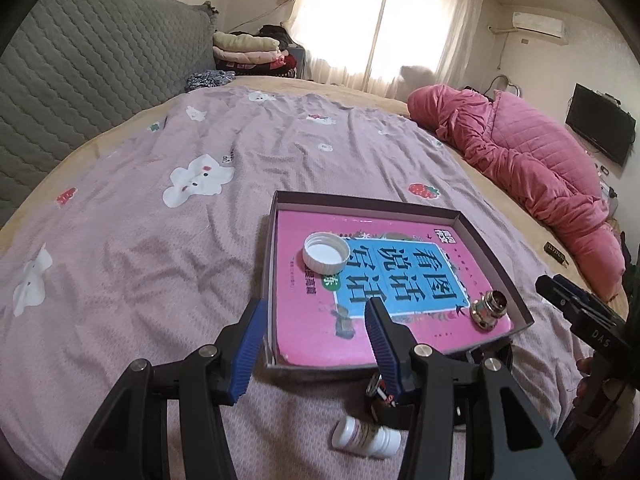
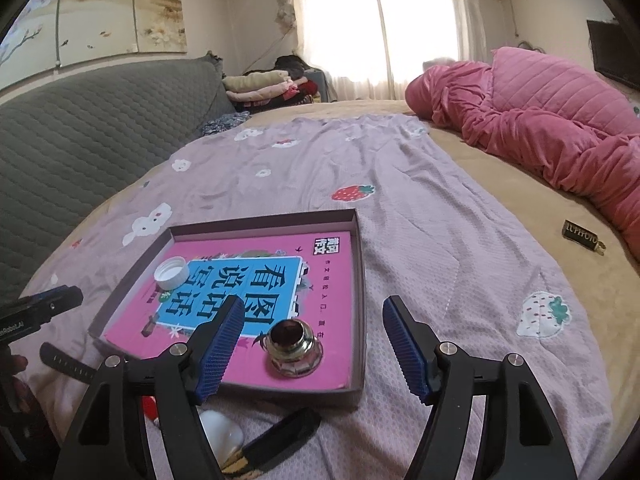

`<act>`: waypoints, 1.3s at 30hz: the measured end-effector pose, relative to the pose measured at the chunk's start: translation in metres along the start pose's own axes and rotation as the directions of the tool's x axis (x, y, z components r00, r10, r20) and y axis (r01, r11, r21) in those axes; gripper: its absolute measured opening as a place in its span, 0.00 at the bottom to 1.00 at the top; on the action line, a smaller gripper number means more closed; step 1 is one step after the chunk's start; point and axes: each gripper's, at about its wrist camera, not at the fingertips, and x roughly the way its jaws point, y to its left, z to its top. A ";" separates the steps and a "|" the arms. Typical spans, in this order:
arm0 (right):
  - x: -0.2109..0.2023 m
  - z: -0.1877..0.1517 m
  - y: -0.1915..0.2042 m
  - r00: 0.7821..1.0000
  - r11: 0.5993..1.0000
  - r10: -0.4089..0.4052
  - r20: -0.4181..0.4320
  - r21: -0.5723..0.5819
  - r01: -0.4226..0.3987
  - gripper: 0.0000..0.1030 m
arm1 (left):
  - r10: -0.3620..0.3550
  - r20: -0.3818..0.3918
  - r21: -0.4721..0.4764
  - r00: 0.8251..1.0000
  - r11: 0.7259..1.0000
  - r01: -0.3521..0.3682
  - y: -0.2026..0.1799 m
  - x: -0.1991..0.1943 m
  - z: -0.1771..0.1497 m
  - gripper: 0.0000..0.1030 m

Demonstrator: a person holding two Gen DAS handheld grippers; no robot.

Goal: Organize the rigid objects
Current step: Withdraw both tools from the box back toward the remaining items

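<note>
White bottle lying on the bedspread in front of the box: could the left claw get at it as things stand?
Probably yes. The white bottle lies uncovered on the bedspread just below the open left claw, outside the box. Only a small dark item beside it crowds the approach.

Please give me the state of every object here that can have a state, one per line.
Shallow dark cardboard box: open, no lid, a book inside.
Pink book with blue title panel: closed, flat in the box.
White ribbed plastic cap: hollow side up, on the book.
Gold metal bottle: upright on the book.
Small white plastic bottle: lying outside the box.
Left tool: open, empty.
Right tool: opening, empty.
</note>
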 end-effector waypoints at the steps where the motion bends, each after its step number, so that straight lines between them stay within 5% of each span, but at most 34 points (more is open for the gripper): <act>1: -0.002 0.000 0.000 1.000 1.000 -0.002 0.001 0.000 0.002 0.71 | 0.003 -0.001 -0.001 1.000 1.000 -0.003 0.000 -0.002 -0.001 0.49; 39: -0.022 -0.053 0.032 0.990 0.995 -0.002 -0.142 -0.095 -0.011 0.71 | 0.011 -0.089 -0.014 0.996 1.000 -0.012 -0.005 -0.031 -0.043 0.50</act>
